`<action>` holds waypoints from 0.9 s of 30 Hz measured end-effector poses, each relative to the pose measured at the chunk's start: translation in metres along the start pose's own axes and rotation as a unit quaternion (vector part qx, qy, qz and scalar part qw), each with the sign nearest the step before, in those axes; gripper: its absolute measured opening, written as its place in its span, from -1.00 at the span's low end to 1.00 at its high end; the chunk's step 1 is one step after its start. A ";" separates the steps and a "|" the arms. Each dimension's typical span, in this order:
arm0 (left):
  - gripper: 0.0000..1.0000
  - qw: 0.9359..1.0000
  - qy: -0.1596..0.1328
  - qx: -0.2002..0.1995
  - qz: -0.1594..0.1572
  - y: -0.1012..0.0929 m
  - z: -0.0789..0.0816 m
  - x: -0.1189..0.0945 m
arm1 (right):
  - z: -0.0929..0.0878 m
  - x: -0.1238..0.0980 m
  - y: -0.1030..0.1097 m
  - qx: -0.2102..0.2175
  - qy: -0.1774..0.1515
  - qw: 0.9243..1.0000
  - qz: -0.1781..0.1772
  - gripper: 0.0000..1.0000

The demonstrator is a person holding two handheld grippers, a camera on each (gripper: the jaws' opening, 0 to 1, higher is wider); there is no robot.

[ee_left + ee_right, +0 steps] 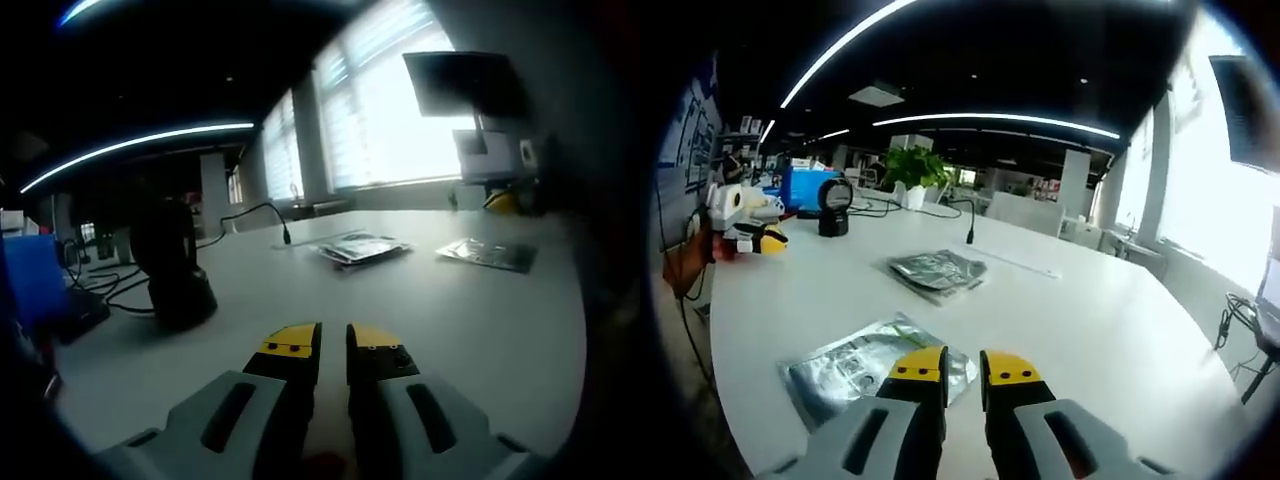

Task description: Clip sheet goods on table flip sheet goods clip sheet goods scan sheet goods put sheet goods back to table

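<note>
1. In the left gripper view the left gripper (334, 345) hangs low over a broad white table (440, 320), its yellow-tipped jaws drawn nearly together with a thin slit between them and nothing held.
2. Ahead of it and a little to its right lies a silvery sheet pack (362, 247); a second flat pack (488, 254) lies further right, well apart from the first.
3. To the left of that gripper stands a dark scanner on a round base (178, 270), with black cables (120, 290) trailing beside it and a blue box (30, 280) at the far left.
4. Bright slatted windows (400, 100) run behind the table, and a dark monitor (465, 85) hangs before them.
5. In the right gripper view the right gripper (962, 375) has its jaws close with a narrow gap, gripping nothing.
6. A crinkled silver pack (845, 370) lies flat on the table just under and left of its tips; whether they touch it I cannot tell.
7. Another pack (937, 272) lies further ahead near the table's middle.
8. Beyond, far left, are the scanner (834, 205), a potted plant (912, 170), and long ceiling light strips (1000, 120) over an open office.
</note>
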State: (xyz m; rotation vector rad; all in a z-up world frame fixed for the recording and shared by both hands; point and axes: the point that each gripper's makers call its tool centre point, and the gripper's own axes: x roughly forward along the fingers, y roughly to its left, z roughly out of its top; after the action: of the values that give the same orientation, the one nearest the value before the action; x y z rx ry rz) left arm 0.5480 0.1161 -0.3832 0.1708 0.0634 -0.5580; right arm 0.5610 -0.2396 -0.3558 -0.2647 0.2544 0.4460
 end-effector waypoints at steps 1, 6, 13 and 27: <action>-0.94 1.000 -0.001 -0.001 0.000 0.000 0.000 0.000 | 0.001 0.002 0.001 -0.002 0.002 1.000 0.003 -0.80; -0.94 1.000 -0.001 -0.005 -0.002 0.002 0.000 0.000 | 0.003 0.009 0.004 -0.013 0.018 1.000 0.016 -0.76; -0.94 1.000 -0.003 -0.007 -0.004 0.004 -0.001 0.001 | 0.008 0.019 0.007 -0.014 0.038 0.999 0.028 -0.72; -0.94 1.000 -0.004 -0.013 -0.003 0.005 -0.001 0.000 | 0.009 0.035 0.017 -0.048 0.082 0.992 0.077 -0.59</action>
State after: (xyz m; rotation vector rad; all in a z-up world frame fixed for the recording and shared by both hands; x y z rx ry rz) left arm 0.5503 0.1202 -0.3835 0.1426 0.0629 -0.5643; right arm 0.5854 -0.2085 -0.3608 -0.3789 0.4168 0.5911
